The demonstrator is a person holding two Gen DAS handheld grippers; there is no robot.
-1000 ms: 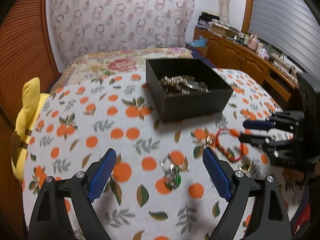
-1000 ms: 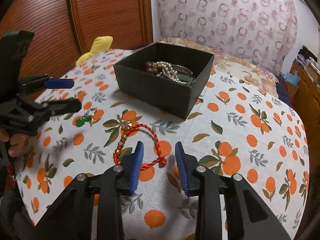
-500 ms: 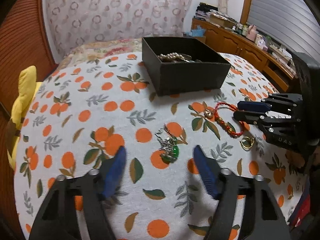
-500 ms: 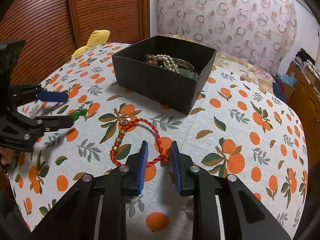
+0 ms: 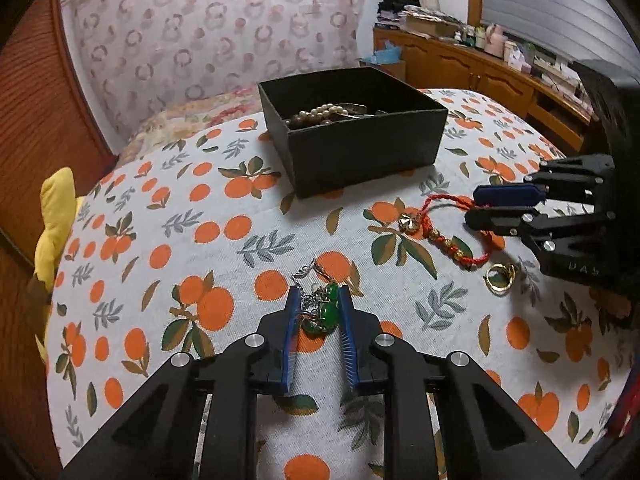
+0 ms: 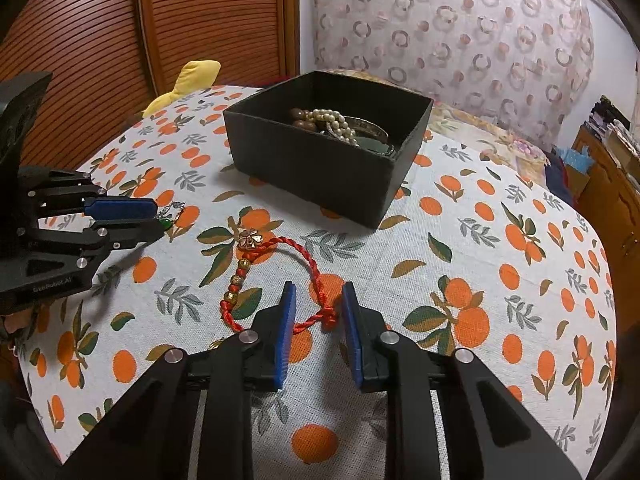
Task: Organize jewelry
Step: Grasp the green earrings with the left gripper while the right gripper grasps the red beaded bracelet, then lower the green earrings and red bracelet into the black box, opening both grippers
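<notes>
Claws: your left claw (image 5: 318,312) is bracketing the green-stone pendant on its silver chain (image 5: 320,308), blue pads nearly on it but whether they're gripping, I cannot tell. Your right claw (image 6: 318,312) is straddling the knot of the red braided cord bracelet with gold beads (image 6: 276,280), narrow gap, not closed yet. Both pieces are lying on the orange-print bench cloth (image 6: 500,280), near the black square cardboard box (image 6: 328,160).

Handling, my guess: both light and limp. Chain will dangle and snag, so take the stones. Take the cord at the knot.

Left view is showing a small gold ring (image 5: 498,276) just beside the bracelet; right view is mostly hiding it. Right view is showing pearls and a bangle in the box more clearly.
</notes>
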